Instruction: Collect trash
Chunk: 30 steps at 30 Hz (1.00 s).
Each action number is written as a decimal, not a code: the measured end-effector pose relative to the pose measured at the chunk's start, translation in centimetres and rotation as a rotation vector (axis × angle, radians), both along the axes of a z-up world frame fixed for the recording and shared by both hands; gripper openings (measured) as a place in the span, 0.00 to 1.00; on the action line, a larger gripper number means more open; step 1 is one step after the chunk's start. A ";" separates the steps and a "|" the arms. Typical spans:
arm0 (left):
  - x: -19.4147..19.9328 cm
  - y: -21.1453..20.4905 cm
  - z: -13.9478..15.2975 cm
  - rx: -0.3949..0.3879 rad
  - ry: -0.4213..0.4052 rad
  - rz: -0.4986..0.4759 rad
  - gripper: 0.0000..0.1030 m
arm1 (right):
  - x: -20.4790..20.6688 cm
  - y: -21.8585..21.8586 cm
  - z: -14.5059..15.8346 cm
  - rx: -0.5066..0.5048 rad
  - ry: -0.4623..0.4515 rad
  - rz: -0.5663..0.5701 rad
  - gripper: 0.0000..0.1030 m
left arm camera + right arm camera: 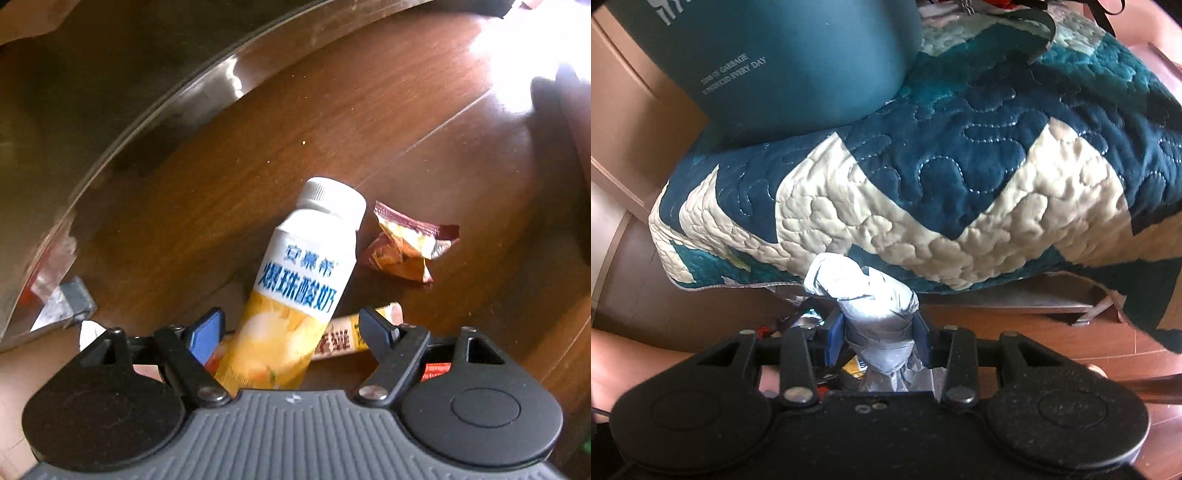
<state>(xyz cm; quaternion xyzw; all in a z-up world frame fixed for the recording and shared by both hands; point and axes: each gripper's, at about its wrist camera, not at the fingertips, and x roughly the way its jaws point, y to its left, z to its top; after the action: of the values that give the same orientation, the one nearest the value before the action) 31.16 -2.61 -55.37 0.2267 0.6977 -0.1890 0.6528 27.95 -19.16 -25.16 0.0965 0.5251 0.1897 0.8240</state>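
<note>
Trash is seen scattered on the wooden floor (424, 110): a yogurt bottle (295, 280) lies between the spread jaws of the left gripper (291, 328), ungripped, over a snack stick wrapper (343, 336), with a crumpled foil wrapper (406, 247) just beside. A grey crumpled bag (875, 317) is clamped in the right gripper (881, 343), below a quilt (923, 177) and teal bin (783, 66).

The wooden floor (406, 122) shines glossy. The yogurt bottle (295, 280) is smooth plastic, the snack wrapper (406, 247) crinkled foil. The quilt (923, 192) is puffy stitched cloth; the trash bin (798, 62) is matt plastic.
</note>
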 end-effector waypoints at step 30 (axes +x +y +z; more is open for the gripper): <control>-5.3 1.0 27.7 -0.194 -0.265 0.326 0.40 | -2.4 -0.9 3.9 -0.047 -0.208 -0.053 0.37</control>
<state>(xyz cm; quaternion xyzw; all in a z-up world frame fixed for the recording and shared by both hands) 25.89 -1.62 -27.64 0.0702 0.6118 -0.1159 0.7793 25.59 -20.02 -21.29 0.0707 0.4383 0.1642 0.8809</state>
